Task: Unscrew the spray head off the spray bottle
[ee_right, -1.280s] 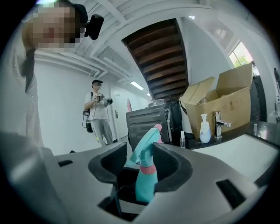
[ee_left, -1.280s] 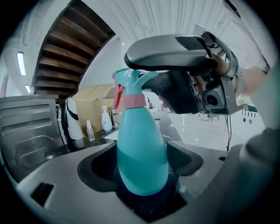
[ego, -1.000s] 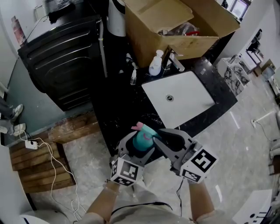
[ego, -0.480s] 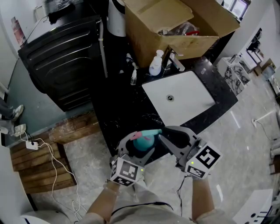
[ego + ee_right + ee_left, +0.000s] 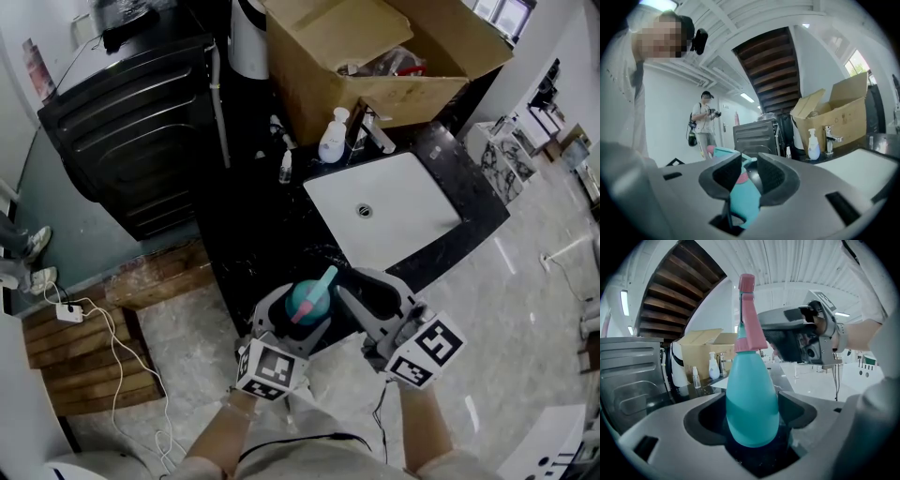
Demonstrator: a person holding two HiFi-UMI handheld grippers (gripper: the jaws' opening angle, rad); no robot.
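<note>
**A:** Left gripper view: how is the spray bottle (image 5: 751,380) held, and why so?

**B:** It is clamped roughly upright by its fat lower body between the jaws of the left gripper (image 5: 752,412); those jaws are spread fairly wide and pressed against its sides. The body is probably gripped low so that the spray head (image 5: 747,315) is left free; the bottle is also kept from turning that way.

**A:** Where is it kept?

**B:** In the head view it is carried in the air, close to the person, just in front of the edge of the dark counter (image 5: 253,234). It is set down on nothing, so all the resistance to twisting has to be supplied by the left grip.

**A:** How is the right gripper (image 5: 746,176) placed?

**B:** It is brought in from the side, about level, across the top of the bottle. Its jaws are narrow, with the teal and pink spray head between them and the pads touching it; they have just been opened a little further.

**A:** Why would that be?

**B:** The hold is judged to be eased for a fresh bite between turns. The spray head is seen seated on the bottle, so the unscrewing is taken as not yet done.
</note>
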